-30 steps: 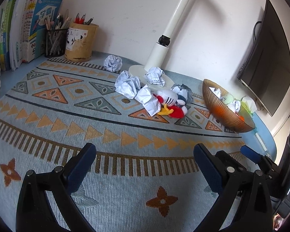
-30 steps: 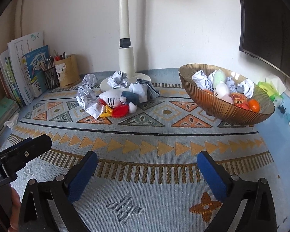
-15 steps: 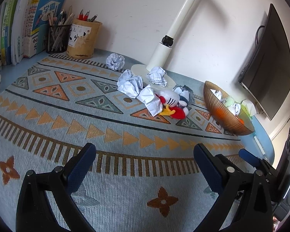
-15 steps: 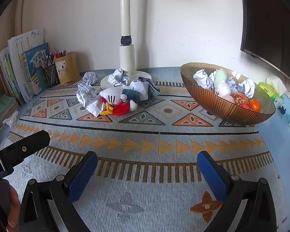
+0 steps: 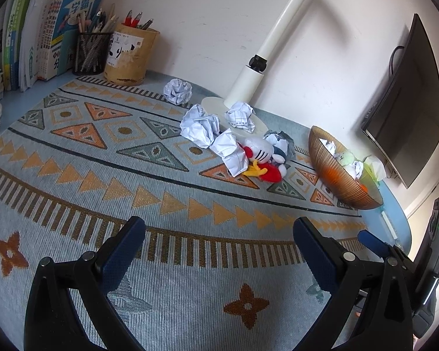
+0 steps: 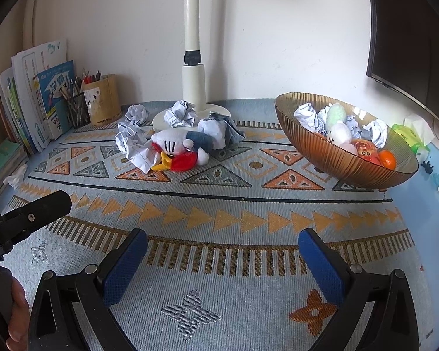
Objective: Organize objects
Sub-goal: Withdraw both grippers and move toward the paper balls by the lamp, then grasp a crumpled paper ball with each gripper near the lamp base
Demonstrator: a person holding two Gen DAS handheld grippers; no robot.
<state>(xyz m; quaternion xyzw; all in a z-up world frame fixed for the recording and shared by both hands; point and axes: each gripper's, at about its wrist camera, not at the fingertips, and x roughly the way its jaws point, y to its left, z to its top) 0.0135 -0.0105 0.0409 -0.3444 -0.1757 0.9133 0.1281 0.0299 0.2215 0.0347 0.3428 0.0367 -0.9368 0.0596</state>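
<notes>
- The left gripper [image 5: 219, 235] hovers low over the patterned blue woven mat [image 5: 108, 158] on the tabletop, its blue-padded jaws spread wide with nothing between them.
- The right gripper [image 6: 222, 248] is likewise released and empty, above the near part of the same mat.
- A white and red plush toy with yellow feet [image 6: 180, 149] lies on the mat near the round white lamp base [image 6: 161, 120], with crumpled white paper balls [image 6: 136, 146] touching it and scattered around it.
- One crumpled paper ball [image 5: 177, 91] lies apart, nearer the tan cylindrical pen holder [image 5: 130, 54].
- The ribbed amber glass bowl [image 6: 330, 158] stands to the right of the pile, holding more paper balls, small toys and an orange fruit [image 6: 387, 159].
</notes>
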